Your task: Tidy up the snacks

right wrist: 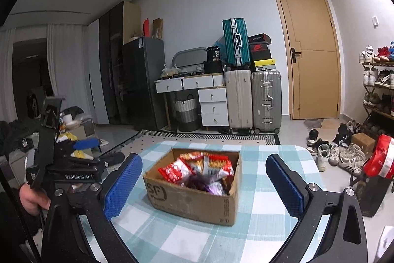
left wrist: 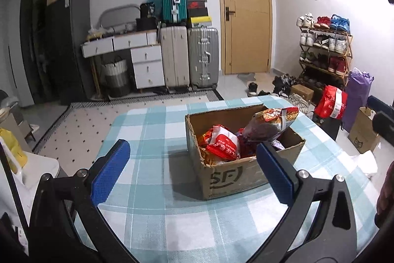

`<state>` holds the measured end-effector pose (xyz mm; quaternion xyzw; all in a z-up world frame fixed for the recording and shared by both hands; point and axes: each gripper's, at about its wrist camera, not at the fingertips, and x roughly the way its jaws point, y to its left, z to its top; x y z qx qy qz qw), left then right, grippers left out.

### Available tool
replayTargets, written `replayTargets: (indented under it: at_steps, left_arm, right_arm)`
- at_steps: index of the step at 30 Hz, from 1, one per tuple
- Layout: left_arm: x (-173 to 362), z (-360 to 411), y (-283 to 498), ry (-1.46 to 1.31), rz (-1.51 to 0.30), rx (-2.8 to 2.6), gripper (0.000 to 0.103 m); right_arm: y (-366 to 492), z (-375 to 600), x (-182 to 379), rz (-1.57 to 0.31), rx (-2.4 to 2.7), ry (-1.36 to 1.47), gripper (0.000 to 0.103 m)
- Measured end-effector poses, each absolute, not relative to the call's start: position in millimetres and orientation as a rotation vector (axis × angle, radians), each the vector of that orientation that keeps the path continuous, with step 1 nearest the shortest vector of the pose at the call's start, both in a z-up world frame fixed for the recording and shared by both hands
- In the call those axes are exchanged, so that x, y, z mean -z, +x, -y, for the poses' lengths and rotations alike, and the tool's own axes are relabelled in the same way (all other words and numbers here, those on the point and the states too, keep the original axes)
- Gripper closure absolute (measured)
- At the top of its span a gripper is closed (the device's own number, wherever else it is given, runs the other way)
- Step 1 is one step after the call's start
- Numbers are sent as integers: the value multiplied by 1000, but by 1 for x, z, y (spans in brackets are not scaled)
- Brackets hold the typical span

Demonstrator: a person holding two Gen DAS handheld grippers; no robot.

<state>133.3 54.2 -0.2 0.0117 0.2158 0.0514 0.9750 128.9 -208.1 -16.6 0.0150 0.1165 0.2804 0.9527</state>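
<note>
A brown cardboard box (left wrist: 229, 176) marked SF stands on the table with the blue-white checked cloth (left wrist: 152, 130). It holds several snack bags, mostly red (left wrist: 221, 144), with one dark bag (left wrist: 268, 125) sticking up at the back right. The box also shows in the right wrist view (right wrist: 194, 199), with red and purple bags (right wrist: 197, 169) inside. My left gripper (left wrist: 194, 169) is open and empty, held in front of the box. My right gripper (right wrist: 204, 184) is open and empty, also facing the box. The left gripper (right wrist: 81, 159) shows at the left of the right wrist view.
Behind the table are suitcases (left wrist: 189, 58), a white drawer unit (left wrist: 145, 61), a dark fridge (left wrist: 66, 46) and a wooden door (left wrist: 246, 11). A shoe rack (left wrist: 325, 48), loose shoes, a red bag (left wrist: 331, 102) and a purple bag (left wrist: 357, 95) stand at the right.
</note>
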Motion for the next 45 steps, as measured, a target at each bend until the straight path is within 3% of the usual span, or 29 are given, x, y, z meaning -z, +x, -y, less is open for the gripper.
replayTargets:
  at_steps: [25,35,45]
  left_arm:
    - [109,-75,121,-1,-324,-199,1]
    - [113,-80,124,-22,-312,-156,1]
    - [115,-80,125,-24,-310,-155,1]
  right_arm:
    - [126,207,104,-179,-493,-48,1]
    - [153,199,129,-285,-477,-73,1]
    - [161,197,134,-277,-474,-67,0]
